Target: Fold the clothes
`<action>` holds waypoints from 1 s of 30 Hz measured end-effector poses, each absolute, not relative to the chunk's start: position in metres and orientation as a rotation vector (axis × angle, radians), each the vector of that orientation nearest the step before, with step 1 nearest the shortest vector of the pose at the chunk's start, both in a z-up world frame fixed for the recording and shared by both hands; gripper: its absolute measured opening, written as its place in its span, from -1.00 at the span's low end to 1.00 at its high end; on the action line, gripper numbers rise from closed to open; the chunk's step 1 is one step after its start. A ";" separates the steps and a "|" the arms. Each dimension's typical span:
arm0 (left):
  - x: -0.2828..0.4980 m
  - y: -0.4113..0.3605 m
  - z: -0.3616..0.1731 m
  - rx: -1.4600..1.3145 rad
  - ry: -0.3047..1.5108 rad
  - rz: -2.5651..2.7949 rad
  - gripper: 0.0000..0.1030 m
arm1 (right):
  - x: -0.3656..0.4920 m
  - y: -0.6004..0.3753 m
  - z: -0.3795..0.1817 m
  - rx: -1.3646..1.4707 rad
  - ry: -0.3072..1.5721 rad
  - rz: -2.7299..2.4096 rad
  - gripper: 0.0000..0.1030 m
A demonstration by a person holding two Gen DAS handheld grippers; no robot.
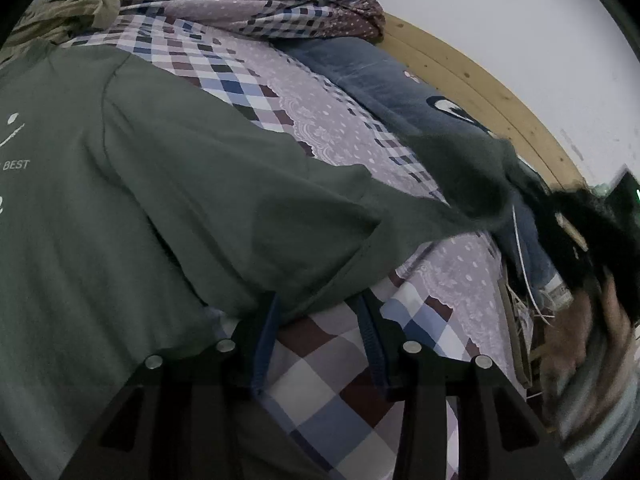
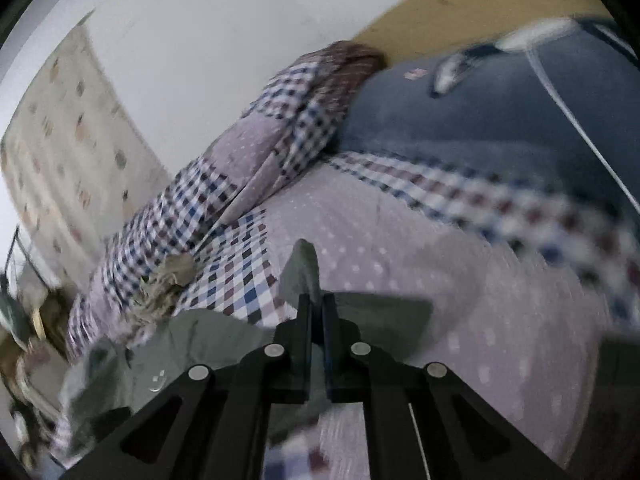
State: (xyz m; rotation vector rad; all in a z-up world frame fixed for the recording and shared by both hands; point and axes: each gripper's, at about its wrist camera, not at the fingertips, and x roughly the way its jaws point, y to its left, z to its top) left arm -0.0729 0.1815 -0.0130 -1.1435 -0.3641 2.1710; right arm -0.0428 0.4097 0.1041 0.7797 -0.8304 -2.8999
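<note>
Left wrist view: a dark green sweatshirt [image 1: 120,184] is seen spread across a checked and dotted bedsheet [image 1: 320,380], its pale print partly visible at the left edge and one long sleeve [image 1: 440,184] drawn out toward the right, where its cuff end is held up off the bed by the right gripper [image 1: 568,232], which appears there only as a dark blur. The left gripper [image 1: 320,304] is held low at the sweatshirt's near edge with its jaws spread wide; the blue-padded fingertips [image 1: 272,312] are seen at the hem line, nothing is yet pinched between them, and whether they touch the cloth cannot be told. In the right wrist view the right gripper [image 2: 317,308] is pressed together on a fold of the green fabric, a flap of which sticks up just past the tips. A blue pillow [image 1: 380,80] and a rumpled quilt [image 2: 248,152] lie further back against the wooden bed frame [image 1: 480,92]. The garment is judged to be soft, light and limp: it will sag and stretch between hold points rather than keep its shape, and a thin single layer could slip from the pads. A firmer hold is likely to be had at the thicker seams, namely the cuff, the shoulder seam or the hem band, and the sleeve is best laid across the body without dragging the sheet beneath.
</note>
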 end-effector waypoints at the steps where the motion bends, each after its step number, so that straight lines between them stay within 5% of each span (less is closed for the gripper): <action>1: -0.072 0.181 -0.011 -1.155 -0.358 2.176 -0.14 | -0.043 0.405 0.105 0.809 -0.787 -2.889 -0.95; 7: -0.055 0.161 0.014 -1.249 -0.588 2.173 -0.12 | -0.049 0.381 0.135 0.743 -0.504 -2.799 -0.95; 9: -0.043 0.149 0.031 -1.186 -0.743 2.120 0.03 | -0.048 0.376 0.137 0.720 -0.462 -2.762 -0.95; 11: -0.033 0.141 0.049 -1.112 -0.853 2.093 0.46 | -0.048 0.373 0.138 0.710 -0.412 -2.746 -0.95; 13: -0.027 0.138 0.069 -1.030 -0.966 2.056 0.66 | -0.047 0.365 0.137 0.705 -0.358 -2.720 -0.95; 30: -0.069 0.190 0.109 -1.236 -0.977 2.093 0.66 | -0.034 0.313 0.136 0.670 -0.144 -2.422 -0.95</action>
